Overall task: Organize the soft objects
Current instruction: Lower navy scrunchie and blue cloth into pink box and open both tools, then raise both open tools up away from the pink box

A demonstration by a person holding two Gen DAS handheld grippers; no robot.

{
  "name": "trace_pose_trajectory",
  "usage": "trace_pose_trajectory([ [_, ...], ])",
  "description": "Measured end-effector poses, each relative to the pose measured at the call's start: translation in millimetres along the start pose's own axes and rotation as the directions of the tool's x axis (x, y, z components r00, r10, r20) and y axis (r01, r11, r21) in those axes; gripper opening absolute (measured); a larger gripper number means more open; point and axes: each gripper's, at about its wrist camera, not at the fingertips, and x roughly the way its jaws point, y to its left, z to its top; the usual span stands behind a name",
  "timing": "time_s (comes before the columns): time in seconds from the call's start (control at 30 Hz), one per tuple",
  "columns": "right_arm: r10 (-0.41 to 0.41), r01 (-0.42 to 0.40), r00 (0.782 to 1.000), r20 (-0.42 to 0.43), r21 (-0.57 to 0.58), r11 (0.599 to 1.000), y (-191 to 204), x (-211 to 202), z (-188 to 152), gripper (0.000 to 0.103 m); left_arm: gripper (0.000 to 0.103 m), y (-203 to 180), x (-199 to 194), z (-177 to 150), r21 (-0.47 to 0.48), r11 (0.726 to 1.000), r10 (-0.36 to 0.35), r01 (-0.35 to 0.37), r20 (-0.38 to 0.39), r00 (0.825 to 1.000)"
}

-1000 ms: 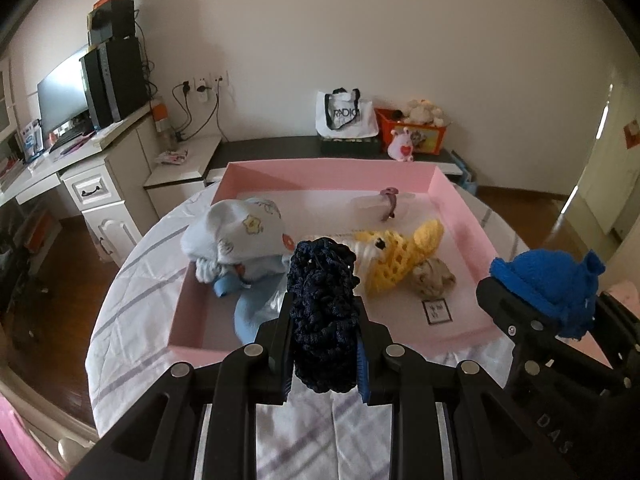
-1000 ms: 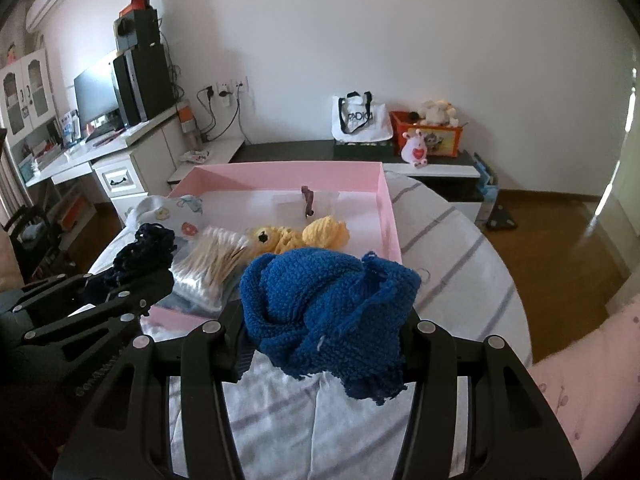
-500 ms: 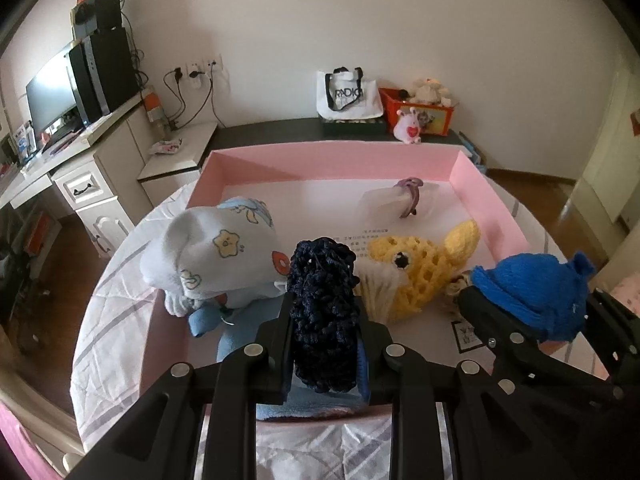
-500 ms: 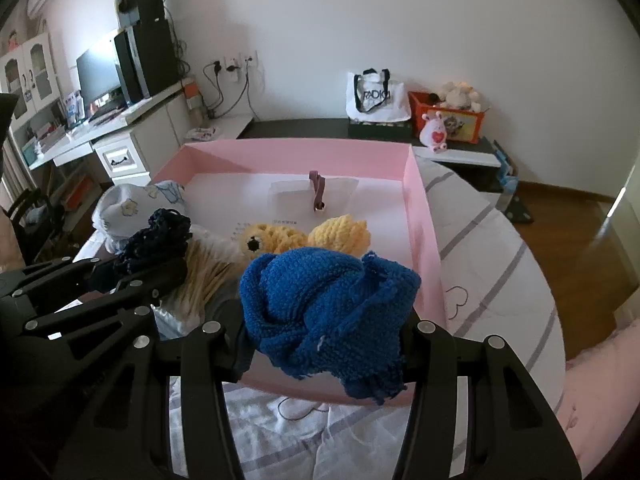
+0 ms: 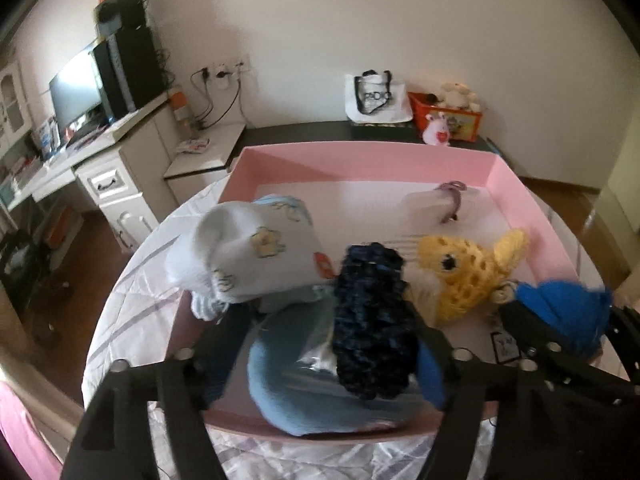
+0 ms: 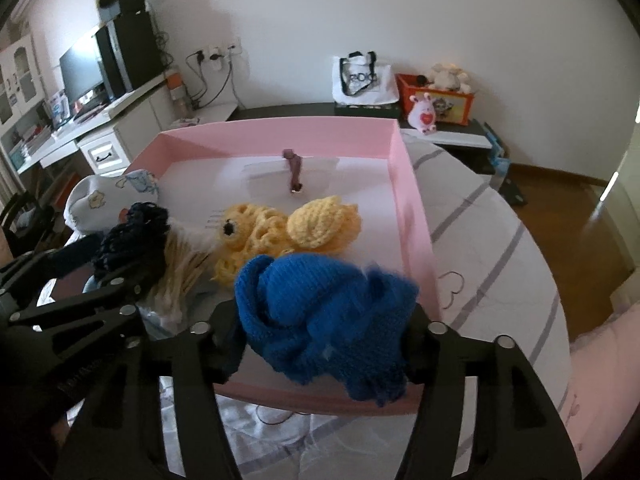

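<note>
Both pairs of fingers are opening over the near edge of the pink tray [image 5: 520, 184]. Left fingers [image 5: 320, 344] stand wide, the left one clear of the dark knit [image 5: 372, 320] between them, which leans by the right one above a pale blue cap [image 5: 280, 392]. Right fingers [image 6: 320, 332] flank the blue knit [image 6: 320, 312], which fills the gap; whether the pads press it I cannot tell. Inside the tray lie a white sock bundle [image 5: 240, 256], a yellow crochet toy [image 6: 280, 232] and a hair tie [image 6: 294, 168]. Striped cloth covers the tabletop [image 6: 500, 248].
</note>
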Motion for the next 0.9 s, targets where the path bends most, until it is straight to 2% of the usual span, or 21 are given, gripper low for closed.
trace_pose_trajectory([
  [0.1,-0.014,0.014,1.000,0.015,0.004,1.000,-1,-5,-1,0.072,0.085,0,1,-3,-0.013,1.000,0.005,-0.005,-0.006,1.000],
  [0.23,-0.033,0.033,0.999,0.027,0.005,0.999,-1,-10,-2,0.078,0.088,0,-2,-5,-0.016,1.000,0.004,-0.004,-0.001,1.000],
  [0.33,-0.023,0.023,0.999,0.028,0.013,1.000,-2,-11,-1,0.079,0.091,4,-10,-8,-0.024,1.000,-0.001,0.001,0.000,1.000],
  [0.67,-0.028,0.027,0.999,0.025,0.014,1.000,0,-16,-2,0.080,0.095,9,-27,-11,-0.018,1.000,0.013,-0.013,0.008,1.000],
  [0.9,-0.061,0.060,0.997,0.054,0.012,0.998,-1,-33,-8,0.091,0.100,10,-48,-19,-0.015,1.000,0.017,-0.016,0.034,0.999],
])
